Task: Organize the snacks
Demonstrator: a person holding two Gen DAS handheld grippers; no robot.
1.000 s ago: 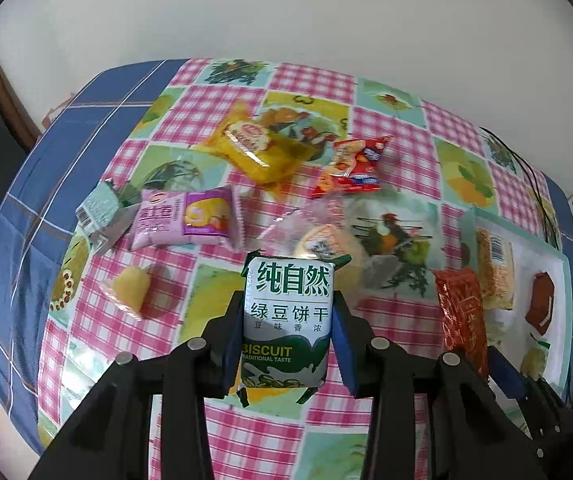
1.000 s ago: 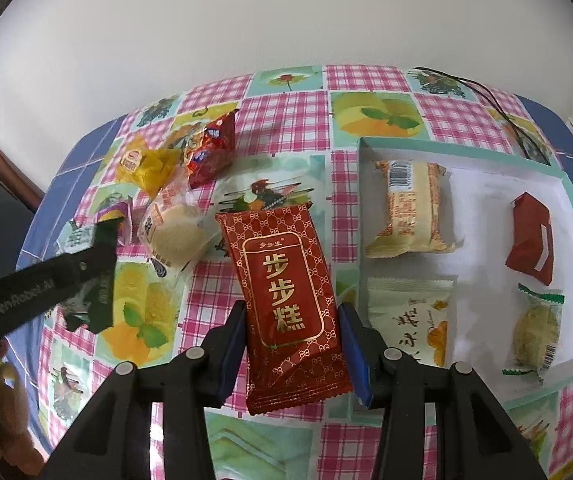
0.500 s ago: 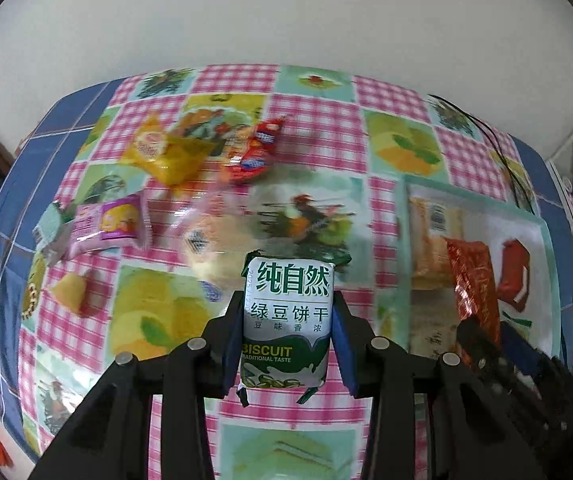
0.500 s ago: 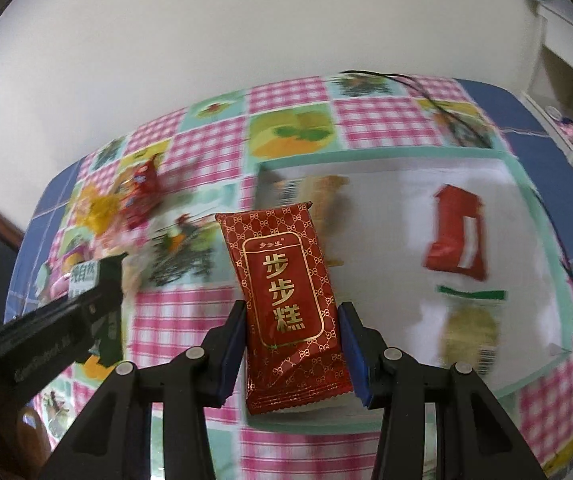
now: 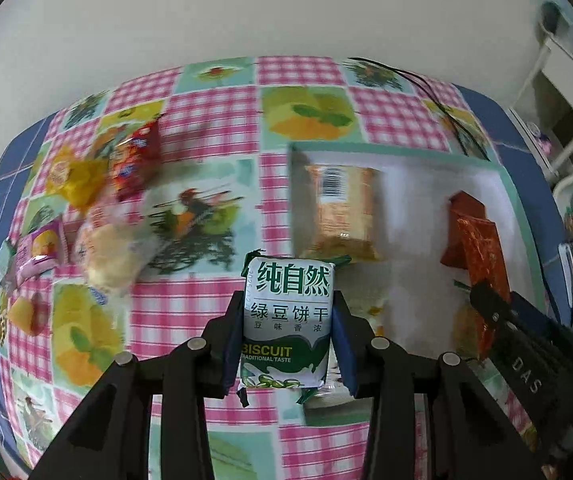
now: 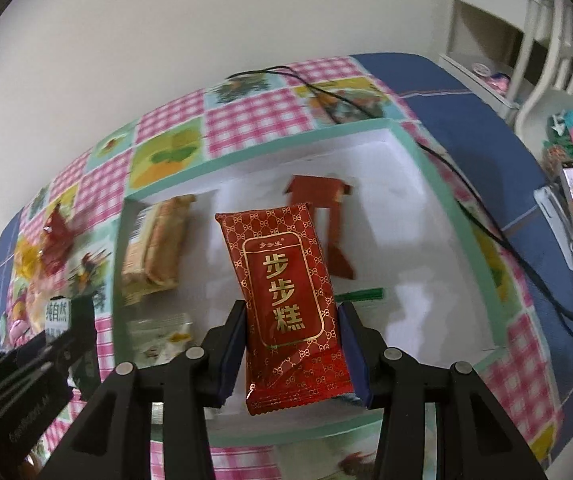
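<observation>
My left gripper [image 5: 288, 324] is shut on a green and white biscuit packet [image 5: 288, 312], held above the table near the left edge of the tray [image 5: 390, 146]. My right gripper [image 6: 292, 328] is shut on a red cake packet with gold lettering [image 6: 286, 280], held over the middle of the white tray with a green rim [image 6: 262, 156]. In the tray lie a tan wafer packet [image 6: 154, 248], a small dark red packet [image 6: 326, 200], a pale packet [image 6: 162, 332] and a green-edged packet partly hidden behind the red one. The right gripper and its red packet [image 5: 482, 256] show at the right in the left wrist view.
Loose snacks lie left of the tray on the checked tablecloth: a yellow bag [image 5: 74, 176], a red bag [image 5: 134, 160], a clear-wrapped cake [image 5: 114, 248], a pink packet [image 5: 38, 252] and a small yellow sweet [image 5: 22, 312]. A black cable [image 6: 486, 216] runs past the tray's right side. A white wall stands behind.
Both grippers have moved to the right across the table with their packets held. The right one now hangs over the tray instead of over the tablecloth; the left one has come up to the tray's edge.
</observation>
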